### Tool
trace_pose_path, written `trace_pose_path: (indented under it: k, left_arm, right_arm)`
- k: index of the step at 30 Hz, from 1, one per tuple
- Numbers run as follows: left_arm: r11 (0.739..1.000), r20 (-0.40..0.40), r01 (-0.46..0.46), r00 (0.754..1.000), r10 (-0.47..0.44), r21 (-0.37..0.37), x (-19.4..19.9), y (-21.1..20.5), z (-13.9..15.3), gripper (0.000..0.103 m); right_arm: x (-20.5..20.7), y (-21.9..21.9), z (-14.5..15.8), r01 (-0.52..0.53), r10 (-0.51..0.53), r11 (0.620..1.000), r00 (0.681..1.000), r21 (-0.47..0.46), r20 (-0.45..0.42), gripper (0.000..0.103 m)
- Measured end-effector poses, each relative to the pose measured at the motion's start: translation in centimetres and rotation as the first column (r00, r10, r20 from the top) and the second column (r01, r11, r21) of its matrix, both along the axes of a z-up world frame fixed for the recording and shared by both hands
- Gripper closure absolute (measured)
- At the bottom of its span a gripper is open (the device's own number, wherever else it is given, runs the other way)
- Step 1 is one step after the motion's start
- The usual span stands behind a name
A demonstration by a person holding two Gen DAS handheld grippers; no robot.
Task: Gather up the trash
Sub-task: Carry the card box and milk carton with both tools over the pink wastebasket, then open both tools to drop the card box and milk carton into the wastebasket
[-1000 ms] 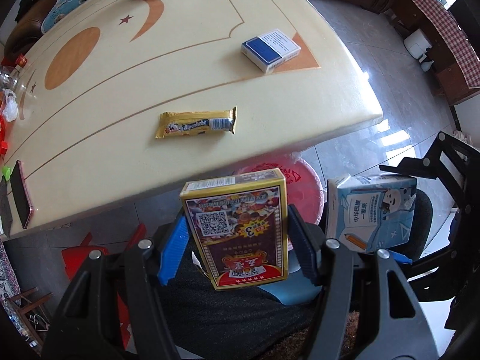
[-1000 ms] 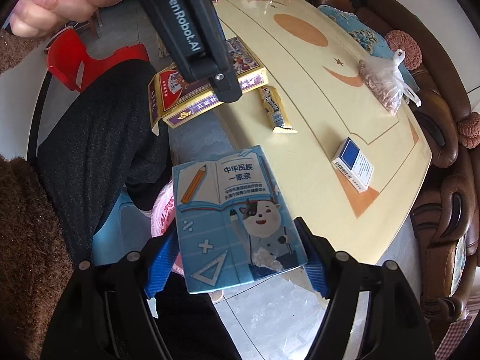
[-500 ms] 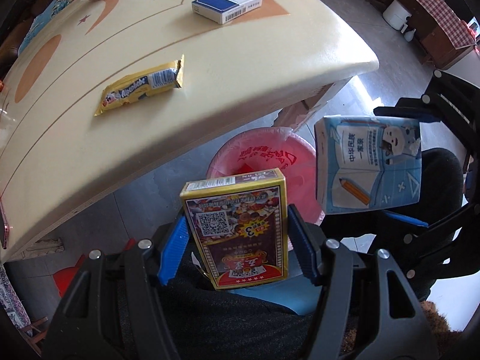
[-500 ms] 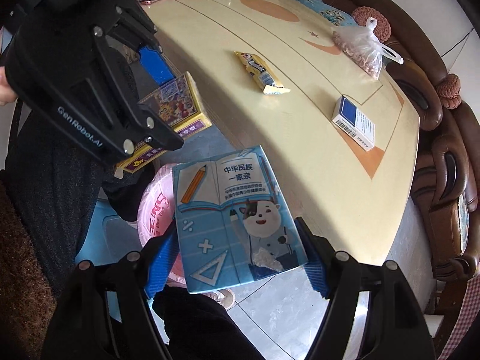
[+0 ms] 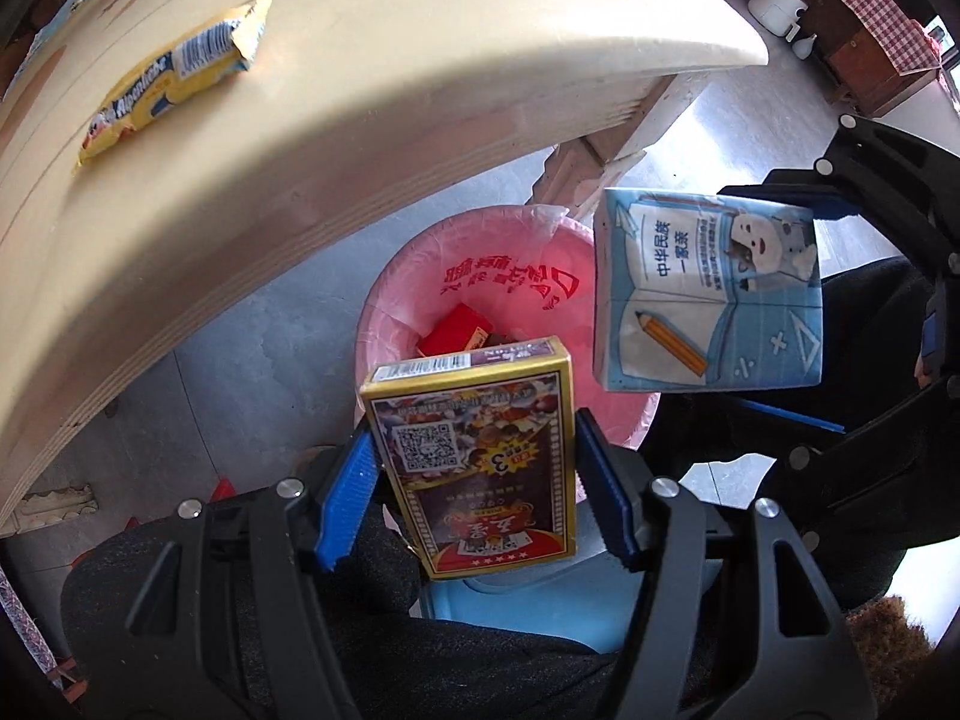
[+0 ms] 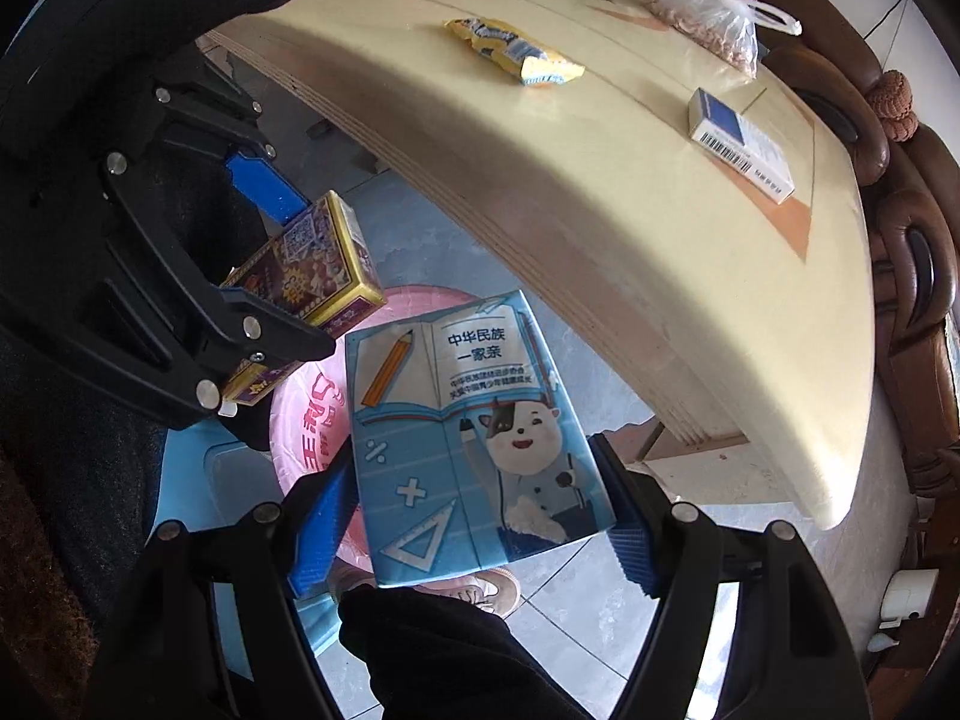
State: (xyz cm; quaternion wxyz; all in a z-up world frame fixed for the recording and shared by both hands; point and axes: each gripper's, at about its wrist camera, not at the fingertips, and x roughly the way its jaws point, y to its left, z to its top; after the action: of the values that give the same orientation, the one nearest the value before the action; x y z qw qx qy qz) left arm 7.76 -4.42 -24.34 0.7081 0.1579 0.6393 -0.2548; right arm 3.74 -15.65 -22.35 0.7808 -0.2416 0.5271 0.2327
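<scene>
The yellow box (image 5: 474, 456) is clamped by the left hand-held gripper (image 5: 474, 474), the blue carton (image 6: 474, 444) by the right hand-held gripper (image 6: 474, 516); both are judged light, stiff cardboard, best held across their flat sides over the bin (image 5: 420, 276).

The bin (image 5: 420, 276) stands on the floor just below the table (image 5: 420, 60) edge, with a small box (image 5: 456, 330) inside. Above it hang a card box (image 5: 474, 456) and, to its right, a carton (image 5: 708, 294). On the table lie a snack wrapper (image 5: 174, 72), a packet (image 6: 738, 144) and a bag (image 6: 714, 12).
</scene>
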Motion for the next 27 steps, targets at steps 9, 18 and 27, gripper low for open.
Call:
trace_pose_path:
  k: [9, 18, 27]
  left_arm:
    - [1.000, -0.048, -0.025, 0.999, 0.025, -0.009, -0.2, 0.3, -3.5, 0.040]
    - [0.997, -0.138, -0.078, 0.988, 0.075, -0.017, 0.7, 0.1, -7.2, 0.040]
    - [0.993, -0.228, -0.101, 0.970, 0.084, -0.066, 2.3, -0.6, -9.8, 0.040]
  right_arm:
    - [1.0, -0.2, -4.5, 0.089, -0.086, 0.995, 0.994, 0.040, -0.072, 0.031]
    - [4.0, -2.0, -8.8, 0.262, -0.250, 0.961, 0.959, 0.084, -0.136, 0.031]
    - [5.4, -3.1, -11.3, 0.315, -0.299, 0.947, 0.938, 0.070, -0.176, 0.031]
